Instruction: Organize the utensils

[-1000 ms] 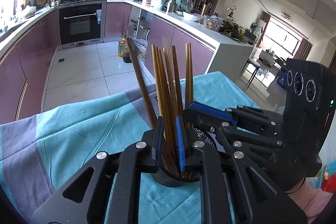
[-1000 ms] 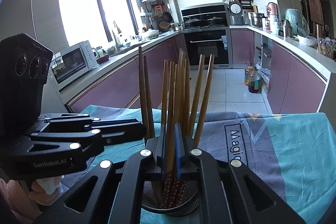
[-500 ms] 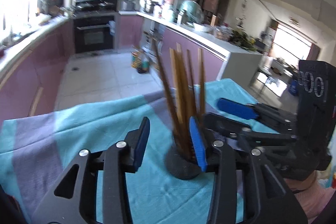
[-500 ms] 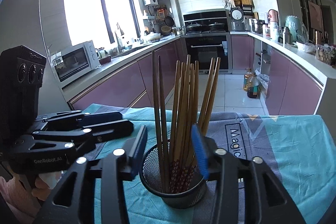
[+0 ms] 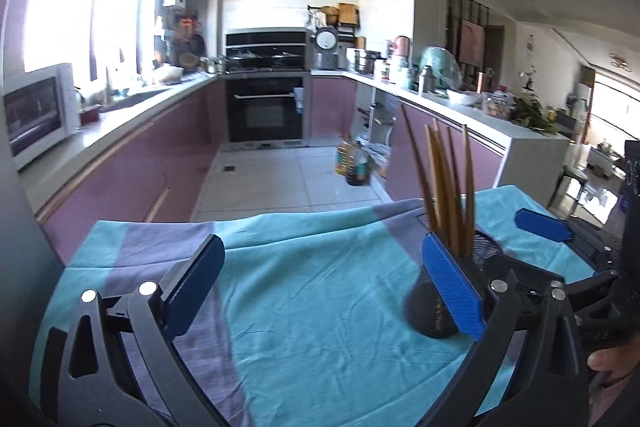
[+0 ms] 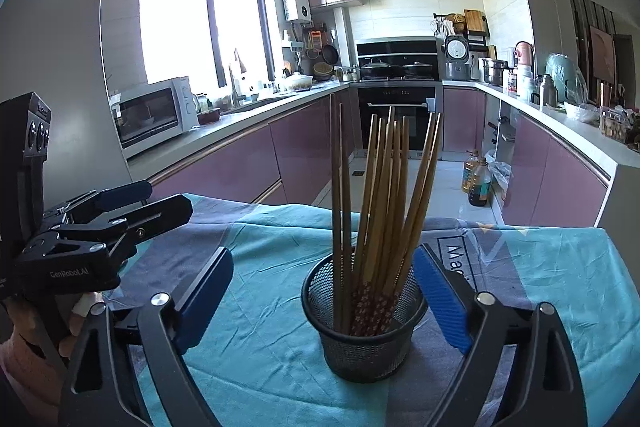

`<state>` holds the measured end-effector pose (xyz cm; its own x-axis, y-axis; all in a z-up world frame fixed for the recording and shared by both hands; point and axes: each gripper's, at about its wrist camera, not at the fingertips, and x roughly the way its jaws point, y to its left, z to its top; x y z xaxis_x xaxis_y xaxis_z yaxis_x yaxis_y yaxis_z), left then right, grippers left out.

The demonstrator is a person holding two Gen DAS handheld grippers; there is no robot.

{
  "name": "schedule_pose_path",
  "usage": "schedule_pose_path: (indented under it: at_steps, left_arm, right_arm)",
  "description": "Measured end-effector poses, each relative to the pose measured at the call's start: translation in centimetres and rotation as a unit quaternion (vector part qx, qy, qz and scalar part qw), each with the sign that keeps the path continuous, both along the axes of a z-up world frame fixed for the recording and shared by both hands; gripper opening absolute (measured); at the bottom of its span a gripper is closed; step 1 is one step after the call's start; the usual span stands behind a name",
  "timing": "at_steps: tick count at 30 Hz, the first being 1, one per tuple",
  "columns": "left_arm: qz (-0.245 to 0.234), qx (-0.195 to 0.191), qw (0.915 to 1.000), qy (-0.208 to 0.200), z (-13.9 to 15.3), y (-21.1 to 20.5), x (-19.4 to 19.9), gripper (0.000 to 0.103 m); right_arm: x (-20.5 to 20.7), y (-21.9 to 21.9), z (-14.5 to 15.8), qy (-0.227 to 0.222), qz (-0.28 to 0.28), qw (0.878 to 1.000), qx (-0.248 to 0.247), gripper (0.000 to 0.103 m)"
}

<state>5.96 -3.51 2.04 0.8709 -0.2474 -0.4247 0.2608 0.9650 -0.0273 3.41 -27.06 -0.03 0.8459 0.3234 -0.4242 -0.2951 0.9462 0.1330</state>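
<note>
From the left wrist camera, the left gripper (image 5: pixel 324 287) has its blue-padded fingers (image 5: pixel 452 291) spread wide apart with nothing between them; only bare turquoise-and-grey tablecloth (image 5: pixel 320 287) shows in the gap. The black mesh holder (image 5: pixel 434 311) stands on the desk to the right, partly hidden behind the right-hand finger pad, with wooden chopsticks (image 5: pixel 448 187) fanning upright out of it. Beyond it the right gripper (image 5: pixel 560 239) comes in from the right edge. No writing can be read in this view. The cloth runs free to the far desk edge, and past that lies open tiled floor (image 5: pixel 280 179) between purple cabinet runs. From the right wrist camera, the right gripper (image 6: pixel 324 299) also has its fingers (image 6: pixel 440 299) wide apart, flanking the mesh holder (image 6: pixel 362 327) with a clear gap on the left; whether the right pad touches the rim I cannot tell. The chopsticks (image 6: pixel 384 195) lean mostly to the right inside it, their lower ends patterned red. The left gripper (image 6: pixel 132 203) sits well apart at the left, its body printed "GenRobot.AI". On the tablecloth (image 6: pixel 260 267), right of the holder, a boxed label begins "Ma", the rest hidden. The far desk edge is near behind the holder.
</note>
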Motion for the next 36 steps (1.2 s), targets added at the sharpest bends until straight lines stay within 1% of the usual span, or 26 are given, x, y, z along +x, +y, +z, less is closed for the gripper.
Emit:
schedule_pose_path:
  at_steps: [2, 5, 10, 15, 23, 26, 36]
  left_arm:
    - [0.012, 0.002, 0.9998, -0.013, -0.1, 0.8, -0.9, 0.097]
    - [0.032, 0.009, 0.999, -0.029, -0.2, 1.2, -1.8, 0.097]
    - [0.047, -0.005, 0.9977, -0.049, 0.1, 2.1, -3.3, 0.097]
    - [0.059, -0.008, 0.9958, -0.07, 0.4, 2.5, -4.4, 0.097]
    - [0.072, -0.014, 0.9942, -0.079, 0.2, 2.9, -5.7, 0.097]
    - [0.074, -0.015, 0.9936, -0.084, 0.3, 3.2, -6.0, 0.097]
    - [0.078, -0.002, 0.9911, -0.108, 0.4, 2.7, -7.4, 0.097]
  right_arm:
    - [-0.4, 0.2, -0.1, -0.01, -0.001, 1.0, 0.005, 0.096]
    - [-0.8, 0.6, -0.1, -0.016, -0.007, 1.0, 0.006, 0.096]
    - [-1.6, 0.8, 0.0, -0.036, -0.016, 0.999, -0.002, 0.096]
    - [-2.4, 1.2, 0.2, -0.055, -0.033, 0.998, -0.012, 0.096]
    - [-3.7, 1.5, 0.7, -0.083, -0.053, 0.995, -0.024, 0.096]
    - [-3.8, 1.5, 0.8, -0.085, -0.057, 0.994, -0.025, 0.096]
    - [-4.1, 1.4, 1.0, -0.093, -0.063, 0.994, -0.015, 0.096]
